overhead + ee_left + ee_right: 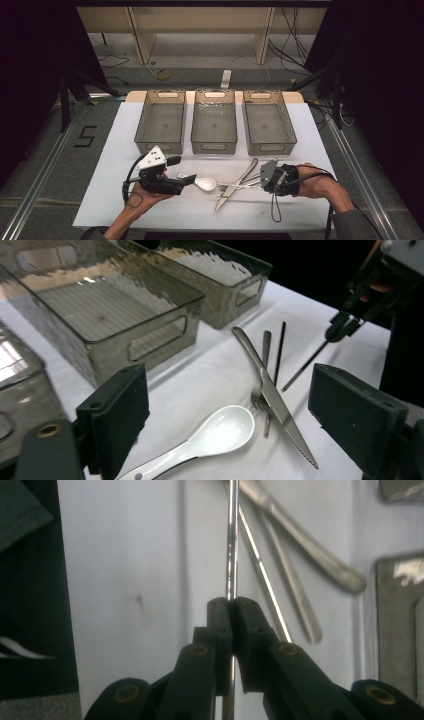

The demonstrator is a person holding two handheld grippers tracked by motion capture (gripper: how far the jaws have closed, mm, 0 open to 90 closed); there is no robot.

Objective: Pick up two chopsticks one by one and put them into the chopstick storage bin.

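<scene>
- Chopstick (232,540): thin, shiny metal rod, clamped between the pads of the right tool (233,602). From the left gripper view it slopes down from that tool (334,334) to the white table (210,375), far tip looks to be on or just above the sheet.
- Handling, my guess: light, stiff, slick. Round metal in flat pads can roll or pivot; grip is near one end, so the long free end may swing. A hold nearer the middle would be steadier.
- A 2nd chopstick (279,352) lies flat just beside it, w/ a fork (265,385) and a serrated knife (272,395); knife lies across the fork. All bunched close, so the lifted rod could nudge them.
- White spoon (215,437) sits near the fork tines, bowl toward them, handle toward the left tool (240,425).
- Left tool: jaws wide apart, nothing between the pads, hovering low over the spoon's handle end. In the high view it sits left of the cutlery (172,175), right tool (265,177) on the other side.
- Farther back: 3 clear smoky bins in a row, left bin (161,122), middle bin (214,122), right bin (268,122). Nothing in them. Likely sorting targets; can't tell which is for chopsticks.
</scene>
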